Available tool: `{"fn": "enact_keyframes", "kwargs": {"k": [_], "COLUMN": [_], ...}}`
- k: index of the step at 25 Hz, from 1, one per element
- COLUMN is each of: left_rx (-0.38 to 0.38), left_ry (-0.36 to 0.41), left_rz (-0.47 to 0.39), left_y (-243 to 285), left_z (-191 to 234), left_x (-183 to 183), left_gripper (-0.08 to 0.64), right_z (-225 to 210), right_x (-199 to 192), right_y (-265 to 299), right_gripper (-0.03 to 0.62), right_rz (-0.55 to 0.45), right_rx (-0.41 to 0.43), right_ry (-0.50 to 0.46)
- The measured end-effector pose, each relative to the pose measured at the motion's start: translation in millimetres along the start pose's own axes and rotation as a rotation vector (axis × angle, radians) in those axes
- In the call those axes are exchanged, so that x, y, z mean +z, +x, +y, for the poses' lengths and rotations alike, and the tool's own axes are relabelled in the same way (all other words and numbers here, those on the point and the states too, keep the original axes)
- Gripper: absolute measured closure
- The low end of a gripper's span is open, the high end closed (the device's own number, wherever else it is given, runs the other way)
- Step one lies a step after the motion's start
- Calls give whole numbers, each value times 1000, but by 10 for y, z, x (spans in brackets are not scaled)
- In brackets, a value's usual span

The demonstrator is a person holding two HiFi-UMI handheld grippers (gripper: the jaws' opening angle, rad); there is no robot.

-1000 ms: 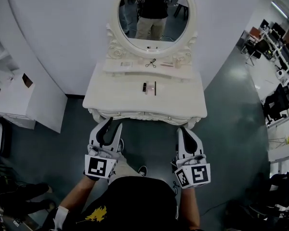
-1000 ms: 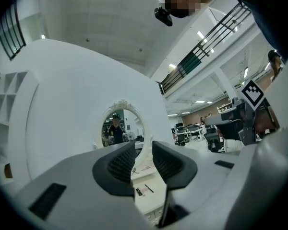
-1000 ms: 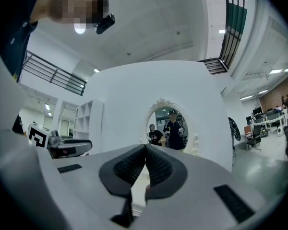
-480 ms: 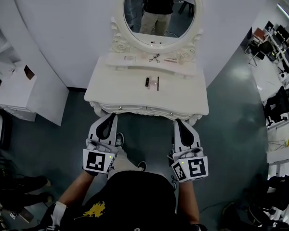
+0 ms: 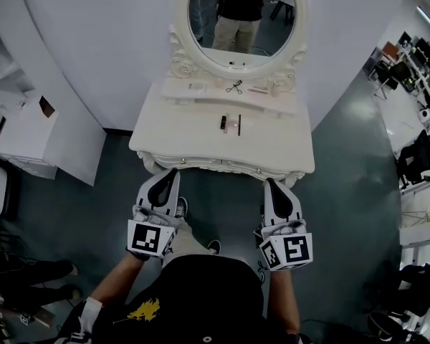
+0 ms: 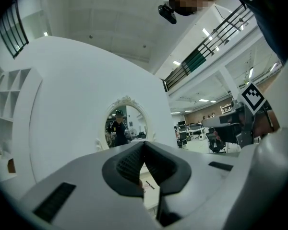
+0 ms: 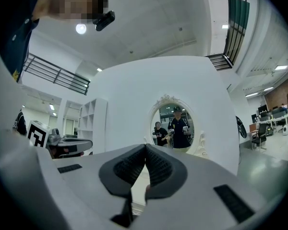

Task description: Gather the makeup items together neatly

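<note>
two grippers, both empty. the left gripper (image 5: 170, 176) has its jaws pressed together with nothing between the pads, and so does the right gripper (image 5: 276, 186). each carries one marker cube at its rear, the left cube (image 5: 147, 239) and the right cube (image 5: 290, 251). both point level at one white dressing table (image 5: 165, 145), whose front edge lies just ahead of the two sets of tips, not touching them.

the makeup items lie further ahead, in the gap between the two grippers' lines: ahead and to the right of the left gripper, ahead and to the left of the right one. six can be counted. three sit close together on the table top: one small dark tube (image 5: 223, 122), one pale pink piece (image 5: 231, 125) and one thin dark stick (image 5: 239, 125). three more are spread along the raised shelf beyond them: one pale flat item (image 5: 196, 87), one eyelash curler (image 5: 234, 87) and one pinkish item (image 5: 257, 89). one oval mirror (image 5: 201, 45) stands behind the shelf, farthest from both grippers.
</note>
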State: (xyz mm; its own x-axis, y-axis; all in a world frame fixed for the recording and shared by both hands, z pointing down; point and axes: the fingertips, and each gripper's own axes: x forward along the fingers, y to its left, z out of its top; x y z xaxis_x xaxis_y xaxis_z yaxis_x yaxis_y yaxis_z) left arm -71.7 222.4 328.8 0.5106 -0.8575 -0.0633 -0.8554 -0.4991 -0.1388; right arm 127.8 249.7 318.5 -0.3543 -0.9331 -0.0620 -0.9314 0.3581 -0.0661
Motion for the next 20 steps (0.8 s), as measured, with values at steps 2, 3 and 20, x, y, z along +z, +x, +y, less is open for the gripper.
{"fn": "enact_keyframes", "kwargs": {"k": [2, 3, 20], "left_rx": [-1, -1, -5], "left_ry": [-1, -2, -25], "left_rz": [11, 13, 28], "left_y": [32, 49, 91], "left_z": [14, 17, 124], "left_x": [-15, -18, -104], "left_gripper": [548, 548, 548], "right_z": [-17, -29, -57], "right_x": [1, 3, -21], "right_y": [20, 28, 216], "right_gripper": [578, 578, 580], "right_rz": [2, 2, 7], "right_rx": [-2, -3, 6], "right_ry": [3, 1, -20]}}
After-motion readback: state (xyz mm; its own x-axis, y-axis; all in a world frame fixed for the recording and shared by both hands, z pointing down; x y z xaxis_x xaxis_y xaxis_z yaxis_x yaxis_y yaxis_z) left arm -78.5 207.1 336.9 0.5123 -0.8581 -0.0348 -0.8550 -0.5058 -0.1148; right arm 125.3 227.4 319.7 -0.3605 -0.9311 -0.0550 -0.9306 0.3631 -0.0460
